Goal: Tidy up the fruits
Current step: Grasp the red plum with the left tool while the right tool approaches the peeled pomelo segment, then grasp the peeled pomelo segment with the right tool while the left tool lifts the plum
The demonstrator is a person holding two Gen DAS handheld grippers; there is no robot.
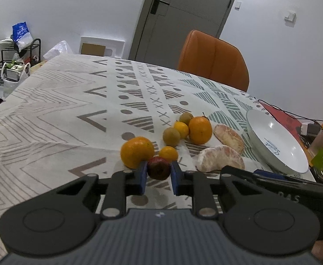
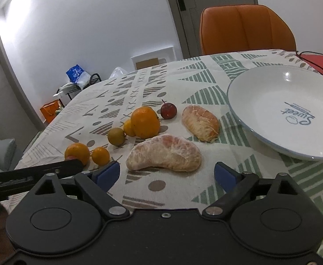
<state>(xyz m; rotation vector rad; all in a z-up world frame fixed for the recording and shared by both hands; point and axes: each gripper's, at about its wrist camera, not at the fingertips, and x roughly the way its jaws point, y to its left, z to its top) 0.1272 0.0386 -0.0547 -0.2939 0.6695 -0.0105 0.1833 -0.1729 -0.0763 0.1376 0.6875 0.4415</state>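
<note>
In the left wrist view my left gripper [image 1: 159, 175] is shut on a dark red fruit [image 1: 158, 168], its blue pads pressing both sides, low over the patterned tablecloth [image 1: 51, 119]. Just beyond lie a big orange [image 1: 136, 152], a small tangerine [image 1: 168, 153], a green-brown fruit [image 1: 171, 137], another orange [image 1: 200, 130] and two peeled pomelo segments [image 1: 221, 159]. A white plate [image 1: 253, 130] stands to the right with nothing on it. In the right wrist view my right gripper [image 2: 167, 173] is open, just short of the nearer pomelo segment [image 2: 164, 153]. A second small red fruit [image 2: 168, 110] lies farther back.
An orange chair [image 2: 247, 28] stands at the table's far side. A red mat with black cables [image 2: 318, 60] lies behind the plate [image 2: 245, 114]. Packets and a cup [image 1: 320, 141] crowd the right edge. My left gripper's body [image 2: 29, 176] crosses the lower left of the right wrist view.
</note>
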